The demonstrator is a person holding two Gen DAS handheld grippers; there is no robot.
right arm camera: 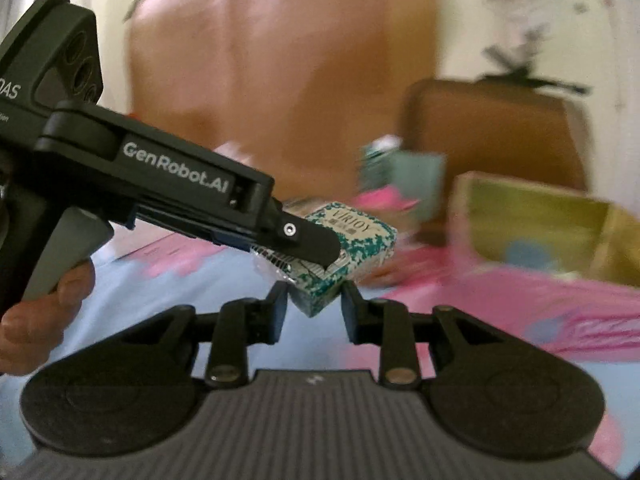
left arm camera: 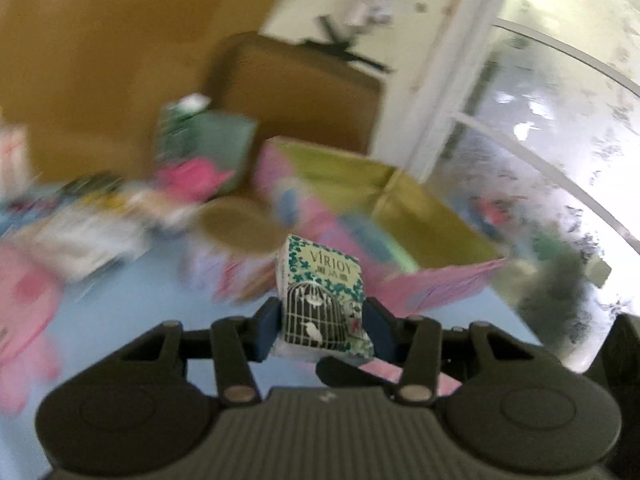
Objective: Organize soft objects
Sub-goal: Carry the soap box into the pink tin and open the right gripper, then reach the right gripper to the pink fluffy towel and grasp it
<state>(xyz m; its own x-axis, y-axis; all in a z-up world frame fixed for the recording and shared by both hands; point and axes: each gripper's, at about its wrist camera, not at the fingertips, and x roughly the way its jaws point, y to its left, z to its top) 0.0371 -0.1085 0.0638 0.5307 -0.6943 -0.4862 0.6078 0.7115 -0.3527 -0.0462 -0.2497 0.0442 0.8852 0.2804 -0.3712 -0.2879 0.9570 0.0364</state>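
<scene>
The left gripper (left arm camera: 322, 326) is clenched on a tissue pack (left arm camera: 324, 304): both blue pads press its lower half, and the soft wrapper bulges below them. The pack stands upright between the fingers, clear of the blue sheet (left arm camera: 132, 340), with the print "VIRJOY" and a birdcage drawing facing the camera.

In the right wrist view the left gripper (right arm camera: 320, 250) enters from the left, a hand (right arm camera: 44, 312) on its handle, and the same pack (right arm camera: 348, 246) sits at its tip, tilted. The right gripper (right arm camera: 314, 308) lies just below that pack. The pack's lower corner dips between its fingers, which are set narrowly apart. Whether the pads touch the pack cannot be told from this angle.

Behind the pack stands an open box (left arm camera: 384, 208) with a pink outside, a yellow-green inside and a flap folded toward the camera. The same box (right arm camera: 536, 224) appears to the right in the right wrist view. A second, teal pack (left arm camera: 208, 144) stands farther back, near a brown board (left arm camera: 296, 92). The remaining items on the sheet are too blurred to identify.
</scene>
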